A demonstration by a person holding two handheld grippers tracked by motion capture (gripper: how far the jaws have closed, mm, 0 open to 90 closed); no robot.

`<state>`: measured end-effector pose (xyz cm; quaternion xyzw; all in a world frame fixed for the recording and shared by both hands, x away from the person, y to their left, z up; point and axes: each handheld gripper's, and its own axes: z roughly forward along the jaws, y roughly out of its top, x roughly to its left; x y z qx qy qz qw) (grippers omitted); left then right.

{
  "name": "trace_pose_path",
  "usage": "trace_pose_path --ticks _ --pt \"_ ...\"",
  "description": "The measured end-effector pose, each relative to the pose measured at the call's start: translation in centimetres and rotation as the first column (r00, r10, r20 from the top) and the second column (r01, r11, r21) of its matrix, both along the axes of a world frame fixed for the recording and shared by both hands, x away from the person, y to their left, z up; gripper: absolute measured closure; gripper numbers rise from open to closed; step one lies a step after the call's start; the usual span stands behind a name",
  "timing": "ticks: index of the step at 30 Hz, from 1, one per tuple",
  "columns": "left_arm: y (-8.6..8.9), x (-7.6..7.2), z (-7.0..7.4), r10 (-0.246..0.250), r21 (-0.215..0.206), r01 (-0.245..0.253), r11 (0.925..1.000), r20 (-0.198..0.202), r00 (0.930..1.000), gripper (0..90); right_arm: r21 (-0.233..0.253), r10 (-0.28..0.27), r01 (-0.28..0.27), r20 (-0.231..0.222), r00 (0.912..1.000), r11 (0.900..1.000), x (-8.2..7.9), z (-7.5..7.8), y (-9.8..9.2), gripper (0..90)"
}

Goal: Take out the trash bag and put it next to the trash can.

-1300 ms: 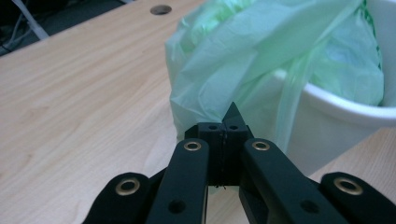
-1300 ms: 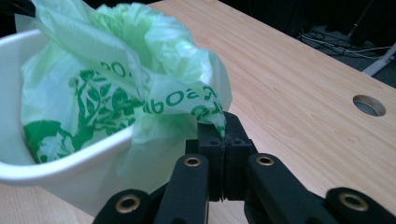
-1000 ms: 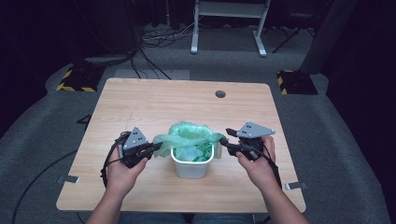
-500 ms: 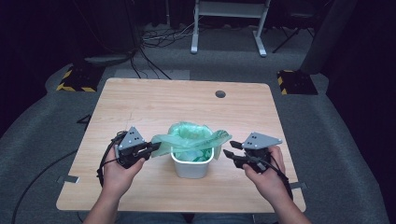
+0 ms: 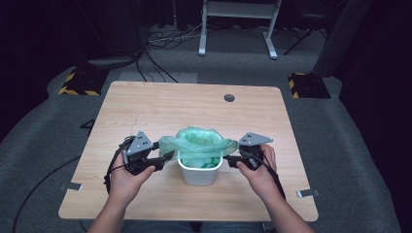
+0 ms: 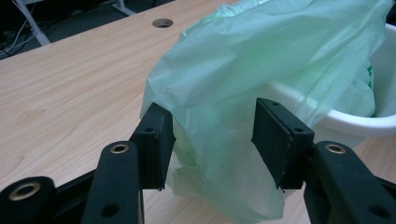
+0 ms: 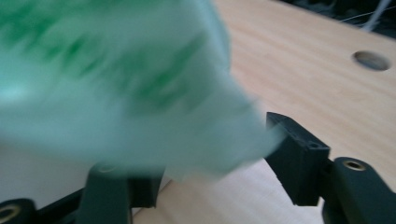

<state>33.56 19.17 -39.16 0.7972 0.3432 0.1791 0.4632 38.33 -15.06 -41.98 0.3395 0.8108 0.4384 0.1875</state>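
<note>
**Bag half fitted on the bin**

In the lower middle of the high view, the bag (image 5: 199, 141) sits in the bin (image 5: 199, 174), not yet folded over the rim. My left gripper (image 6: 212, 140) and right gripper (image 7: 219, 163) are both open around the film, gripping nothing.

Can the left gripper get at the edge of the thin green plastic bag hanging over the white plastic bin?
Probably yes. The left gripper is open, and the green plastic bag draped over the white plastic bin already hangs between its jaws, with nothing in the way.
</note>
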Motion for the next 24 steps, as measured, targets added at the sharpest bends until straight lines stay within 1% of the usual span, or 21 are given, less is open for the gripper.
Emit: trace_pose_path --ticks 2,4,5,6,7,9,13,14,18,20,21,23,24 --pt "-0.1 0.0 0.1 -0.002 -0.006 0.002 1.0000 0.001 1.0000 48.5 0.013 -0.032 0.032 0.023 0.9992 0.999 0.5 0.5 -0.1 37.0" --pt "-0.3 0.1 0.3 -0.006 -0.012 0.006 0.9999 0.004 1.0000 48.5 0.018 -0.052 0.051 0.040 0.9979 0.999 1.1 1.2 -0.3 35.4" --pt "-0.4 0.1 0.4 -0.006 -0.023 0.006 0.9997 -0.002 1.0000 48.4 0.024 -0.065 0.064 0.056 0.9963 0.998 1.3 1.5 -0.3 34.4" --pt "-0.4 0.2 0.5 -0.009 -0.022 0.009 0.9997 -0.001 1.0000 48.4 0.023 -0.072 0.070 0.067 0.9952 0.997 1.6 1.8 -0.3 34.2" --pt "-0.5 0.2 0.6 -0.012 -0.018 0.012 0.9998 0.001 0.9999 48.5 0.024 -0.073 0.072 0.066 0.9951 0.997 1.7 2.0 -0.3 34.2" --pt "-0.7 0.3 0.9 -0.014 -0.026 0.014 0.9996 0.003 0.9999 48.6 0.032 -0.081 0.079 0.070 0.9942 0.996 2.1 2.5 -0.3 34.2" --pt "-0.8 0.5 1.4 -0.018 -0.021 0.018 0.9996 0.013 0.9998 49.3 0.048 -0.084 0.079 0.095 0.9920 0.996 2.3 3.7 0.0 34.0" --pt "-1.0 0.5 1.6 -0.017 -0.026 0.017 0.9995 0.013 0.9998 49.6 0.054 -0.084 0.079 0.101 0.9913 0.995 2.3 4.0 0.1 34.0" --pt "-1.4 0.6 2.1 -0.028 -0.024 0.028 0.9993 0.014 0.9995 49.8 0.085 -0.065 0.056 0.113 0.9914 0.995 2.3 5.3 0.8 33.4" --pt "-1.8 0.6 2.3 -0.042 -0.022 0.043 0.9988 0.016 0.9990 49.7 0.088 -0.051 0.040 0.128 0.9905 0.995 2.1 5.8 1.3 33.2" --pt "-2.1 0.5 2.5 -0.052 -0.020 0.053 0.9984 0.021 0.9984 49.7 0.087 -0.040 0.028 0.136 0.9899 0.996 2.0 6.1 1.7 33.1" --pt "-2.5 0.5 2.7 -0.066 -0.008 0.066 0.9978 0.032 0.9973 49.6 0.096 -0.006 -0.007 0.135 0.9909 0.995 1.7 6.5 2.6 32.5" --pt "-2.7 0.5 2.7 -0.074 -0.013 0.075 0.9971 0.030 0.9968 49.3 0.099 0.010 -0.024 0.134 0.9909 0.995 1.5 6.6 3.1 32.4"
